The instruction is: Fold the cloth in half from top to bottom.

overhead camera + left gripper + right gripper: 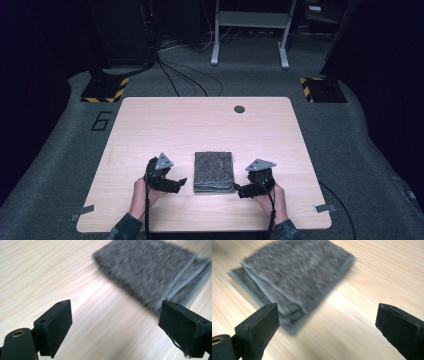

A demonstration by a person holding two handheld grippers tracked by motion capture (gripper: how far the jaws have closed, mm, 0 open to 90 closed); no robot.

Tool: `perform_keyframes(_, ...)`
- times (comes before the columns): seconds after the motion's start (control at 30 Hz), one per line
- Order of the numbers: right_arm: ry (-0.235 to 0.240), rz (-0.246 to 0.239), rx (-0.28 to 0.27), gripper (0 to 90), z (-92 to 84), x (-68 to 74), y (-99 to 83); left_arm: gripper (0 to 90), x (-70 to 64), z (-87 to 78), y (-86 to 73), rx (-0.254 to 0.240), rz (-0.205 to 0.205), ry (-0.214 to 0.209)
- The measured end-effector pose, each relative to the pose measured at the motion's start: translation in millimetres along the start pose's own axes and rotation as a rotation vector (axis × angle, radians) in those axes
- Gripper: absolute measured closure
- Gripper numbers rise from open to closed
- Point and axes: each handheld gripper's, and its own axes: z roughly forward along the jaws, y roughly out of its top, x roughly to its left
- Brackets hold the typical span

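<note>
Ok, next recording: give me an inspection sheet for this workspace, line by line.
Surface: light wooden table, dark round hole near far edge.
Job's things: folded grey cloth, flat, between the grippers.
Clutter: nothing seen.
Grippers: left gripper and right gripper both open, held beside the cloth, not gripping it.
Cables: one trails from each gripper; black floor cables beyond the table.
Surroundings: grey carpet, hazard-striped bases, grey metal frame.

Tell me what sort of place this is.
Probably a lab or recording studio, not a home: a bare wooden table on grey carpet, hazard-striped stand bases, loose floor cables and dark curtained surroundings.
</note>
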Motion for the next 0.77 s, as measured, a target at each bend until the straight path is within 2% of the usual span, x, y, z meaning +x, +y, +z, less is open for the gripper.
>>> perform_keyframes(0.07, -0.036, 0.027, -0.001, 4.9, -7.4, -9.4, -11.6, 10.8, 7.5, -3.5, -11.5, 0.009, -0.013, 0.030)
perform_keyframes(0.2, -0.099, 0.095, 0.007, 4.7, -15.8, -28.0, -36.2, 10.6, 20.9, -6.1, -34.6, 0.030, -0.070, 0.071)
perform_keyframes(0.23, -0.109, 0.116, 0.008, 4.7, -17.4, -32.4, -42.7, 10.4, 23.1, -6.4, -40.6, 0.022, -0.090, 0.081)
perform_keyframes(0.37, -0.178, 0.163, 0.036, 4.0, -18.5, -45.8, -66.2, 10.0, 30.6, -9.1, -57.3, 0.026, -0.123, 0.129)
perform_keyframes(0.4, -0.183, 0.168, 0.041, 2.7, -18.3, -47.5, -69.5, 9.7, 32.6, -9.7, -61.2, 0.024, -0.131, 0.138)
perform_keyframes(0.47, -0.172, 0.182, 0.018, 3.5, -20.7, -51.8, -74.8, 8.5, 34.7, -9.6, -65.7, 0.003, -0.142, 0.144)
perform_keyframes(0.5, -0.190, 0.167, 0.014, 3.1, -21.7, -52.4, -75.8, 8.2, 35.1, -9.5, -66.9, -0.006, -0.146, 0.145)
perform_keyframes(0.57, -0.182, 0.163, 0.013, 2.1, -20.3, -53.9, -76.2, 8.1, 35.4, -9.1, -66.6, -0.007, -0.147, 0.149)
perform_keyframes(0.6, -0.167, 0.179, 0.016, 1.5, -19.7, -54.9, -76.0, 7.9, 35.7, -8.9, -66.3, -0.004, -0.147, 0.144)
perform_keyframes(0.77, -0.168, 0.187, 0.015, 0.0, -17.9, -56.5, -75.2, 7.4, 35.7, -7.6, -65.6, -0.006, -0.155, 0.154)
